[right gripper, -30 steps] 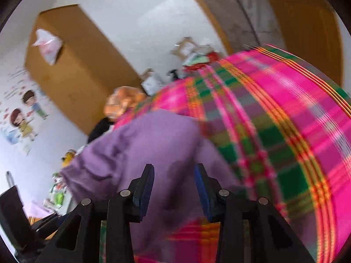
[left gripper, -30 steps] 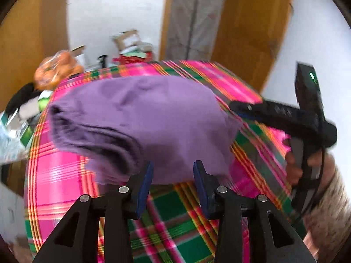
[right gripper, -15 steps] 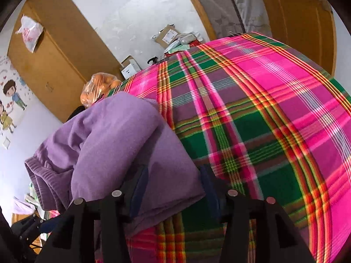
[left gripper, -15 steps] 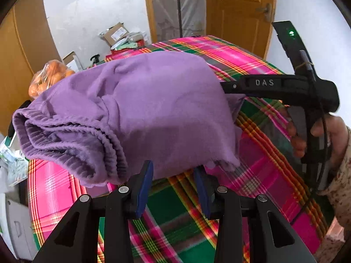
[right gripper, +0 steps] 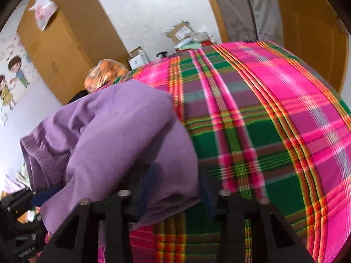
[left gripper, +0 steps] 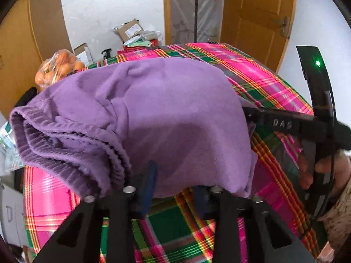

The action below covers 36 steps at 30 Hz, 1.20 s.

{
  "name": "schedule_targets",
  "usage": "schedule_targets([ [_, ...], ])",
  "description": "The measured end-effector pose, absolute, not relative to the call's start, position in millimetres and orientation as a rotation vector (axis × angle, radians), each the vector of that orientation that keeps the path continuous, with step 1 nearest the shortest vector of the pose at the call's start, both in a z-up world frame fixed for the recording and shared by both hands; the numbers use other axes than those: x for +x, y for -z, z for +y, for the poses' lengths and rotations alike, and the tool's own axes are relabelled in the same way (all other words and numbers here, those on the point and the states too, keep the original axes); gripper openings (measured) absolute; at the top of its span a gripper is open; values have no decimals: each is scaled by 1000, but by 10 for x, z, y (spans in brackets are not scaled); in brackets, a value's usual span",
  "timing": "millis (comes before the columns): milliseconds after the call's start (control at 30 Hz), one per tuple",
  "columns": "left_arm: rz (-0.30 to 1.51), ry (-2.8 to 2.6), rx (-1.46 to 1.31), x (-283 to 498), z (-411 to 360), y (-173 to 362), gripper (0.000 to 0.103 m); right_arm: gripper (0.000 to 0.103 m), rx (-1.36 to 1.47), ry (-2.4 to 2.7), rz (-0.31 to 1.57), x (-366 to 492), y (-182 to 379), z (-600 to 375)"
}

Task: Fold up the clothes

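A purple garment (left gripper: pixel 166 114) lies bunched and folded on the pink-and-green plaid tablecloth (left gripper: pixel 179 225), its ribbed hem (left gripper: pixel 65 153) at the left. My left gripper (left gripper: pixel 175 188) sits at the garment's near edge. Its jaws are closing, still wide, with the cloth's edge draped between them and over the blue pads (left gripper: pixel 150 182). My right gripper (right gripper: pixel 176 188) is at the garment's right corner (right gripper: pixel 166 175). Its jaws are also closing, with folded cloth filling the gap. In the left wrist view the right gripper's black body (left gripper: pixel 283 123) reaches into the cloth, held by a hand (left gripper: pixel 307 171).
A bag of oranges (left gripper: pixel 58 68) sits at the table's far left edge. Cardboard boxes (left gripper: pixel 129 29) stand against the white wall behind. A wooden door (left gripper: pixel 258 15) is at the back right, a wooden cupboard (right gripper: pixel 54 50) at the left. Bare tablecloth (right gripper: pixel 274 131) spreads right of the garment.
Both grippers sank toward the garment's near edge. The cloth, in front of the fingers before, now lies between the jaws of each, and the fingers are blurred.
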<state>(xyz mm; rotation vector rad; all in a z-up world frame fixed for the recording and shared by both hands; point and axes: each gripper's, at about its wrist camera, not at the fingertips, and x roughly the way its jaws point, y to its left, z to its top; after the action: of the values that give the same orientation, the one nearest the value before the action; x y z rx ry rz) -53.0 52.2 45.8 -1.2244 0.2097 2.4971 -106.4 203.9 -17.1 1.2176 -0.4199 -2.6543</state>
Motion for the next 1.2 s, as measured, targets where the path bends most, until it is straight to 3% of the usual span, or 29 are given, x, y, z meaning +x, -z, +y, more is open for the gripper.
schedule_targets([
  [167, 217, -2503, -1216, -499, 577, -503, 11, 14, 1166, 2628, -528, -1018, 136, 2163],
  [667, 126, -2585, -1133, -467, 437, -732, 9, 11, 944, 2817, -590, -680, -393, 2602],
  [933, 86, -2551, -1187, -511, 446, -606, 9, 12, 1026, 2855, -599, -685, -284, 2850],
  [1067, 76, -2542, -1208, -518, 438, -543, 9, 20, 1076, 2880, -467, -655, -237, 2765],
  [1100, 72, -2540, -1210, -523, 434, -540, 9, 31, 1061, 2896, -436, -624, -250, 2743],
  [1167, 74, -2538, -1210, -530, 435, -537, 9, 44, 1008, 2919, -393, -540, -302, 2696],
  [1200, 74, -2536, -1209, -523, 433, -538, 9, 44, 967, 2946, -366, -474, -341, 2664],
])
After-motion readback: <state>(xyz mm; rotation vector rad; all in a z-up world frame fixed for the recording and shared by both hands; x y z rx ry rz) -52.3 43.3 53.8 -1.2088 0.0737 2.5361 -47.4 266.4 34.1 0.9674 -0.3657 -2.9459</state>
